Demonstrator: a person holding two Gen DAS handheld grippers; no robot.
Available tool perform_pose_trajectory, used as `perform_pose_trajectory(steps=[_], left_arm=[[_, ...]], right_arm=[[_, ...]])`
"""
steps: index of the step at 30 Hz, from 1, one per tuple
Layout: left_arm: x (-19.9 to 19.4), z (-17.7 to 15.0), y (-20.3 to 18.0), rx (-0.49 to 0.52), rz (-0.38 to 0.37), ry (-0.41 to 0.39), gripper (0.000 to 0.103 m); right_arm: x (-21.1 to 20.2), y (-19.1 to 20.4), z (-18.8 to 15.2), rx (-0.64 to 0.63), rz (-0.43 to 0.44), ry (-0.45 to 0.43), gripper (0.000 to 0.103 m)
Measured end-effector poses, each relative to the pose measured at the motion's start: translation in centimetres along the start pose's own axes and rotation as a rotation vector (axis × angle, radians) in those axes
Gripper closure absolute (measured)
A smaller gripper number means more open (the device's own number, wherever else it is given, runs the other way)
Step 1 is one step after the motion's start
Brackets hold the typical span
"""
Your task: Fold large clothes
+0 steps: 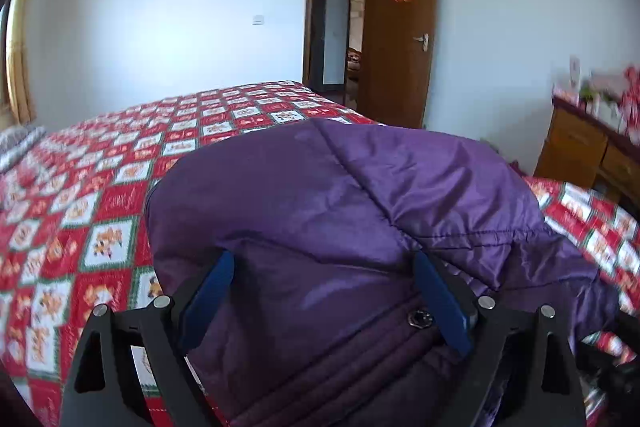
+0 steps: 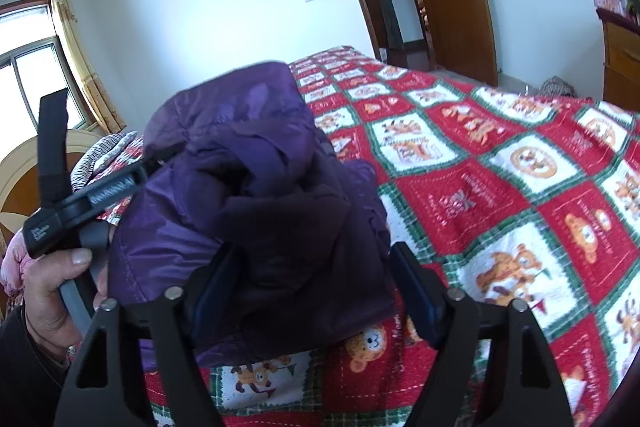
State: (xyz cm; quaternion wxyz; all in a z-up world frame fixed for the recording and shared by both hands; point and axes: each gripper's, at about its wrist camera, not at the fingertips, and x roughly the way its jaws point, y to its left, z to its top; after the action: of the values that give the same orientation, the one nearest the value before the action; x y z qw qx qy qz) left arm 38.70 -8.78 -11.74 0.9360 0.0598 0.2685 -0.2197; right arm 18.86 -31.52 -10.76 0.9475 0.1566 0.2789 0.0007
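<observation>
A purple padded jacket (image 1: 320,211) lies bundled on a bed with a red, white and green patterned bedspread (image 1: 100,187). My left gripper (image 1: 324,259) is open, its blue fingers (image 1: 212,291) spread over the jacket near a snap button (image 1: 419,319). In the right wrist view the jacket (image 2: 256,187) is bunched up between my right gripper's (image 2: 312,255) wide open blue fingers (image 2: 416,291). The left gripper's body and the hand holding it (image 2: 60,267) show at the left of that view, behind the jacket.
The bedspread (image 2: 500,187) stretches to the right of the jacket. A brown wooden door (image 1: 400,35) stands open at the far wall. A wooden dresser (image 1: 592,147) with clutter stands to the right. A window with curtains (image 2: 36,67) and a headboard (image 2: 24,179) are at the left.
</observation>
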Motion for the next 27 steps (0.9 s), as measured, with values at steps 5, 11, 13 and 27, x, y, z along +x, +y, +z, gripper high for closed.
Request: perform_pose_trajectory(steps=[5,11,13,27], left_arm=[[0.3,0.1,-2.2,0.087,0.073,0.021,0.011],[0.6,-0.2,-3.6,0.133,0.138,0.013,0.011],[0.4,-0.4,-3.9,0.144,0.152,-0.002,0.011],[-4.6,-0.4,0.2,0.035,0.262,-0.202,0.004]], right_arm=[[-1.8,0.0,1.6,0.016,-0.021,-0.057,0.031],[-1.7,0.1,3.8,0.015,-0.032,-0.077,0.031],[-1.5,0.5,4.5,0.004,-0.045,-0.085,0.031],[3.0,-0.2,3.7,-0.014,-0.08,0.018,0.045]])
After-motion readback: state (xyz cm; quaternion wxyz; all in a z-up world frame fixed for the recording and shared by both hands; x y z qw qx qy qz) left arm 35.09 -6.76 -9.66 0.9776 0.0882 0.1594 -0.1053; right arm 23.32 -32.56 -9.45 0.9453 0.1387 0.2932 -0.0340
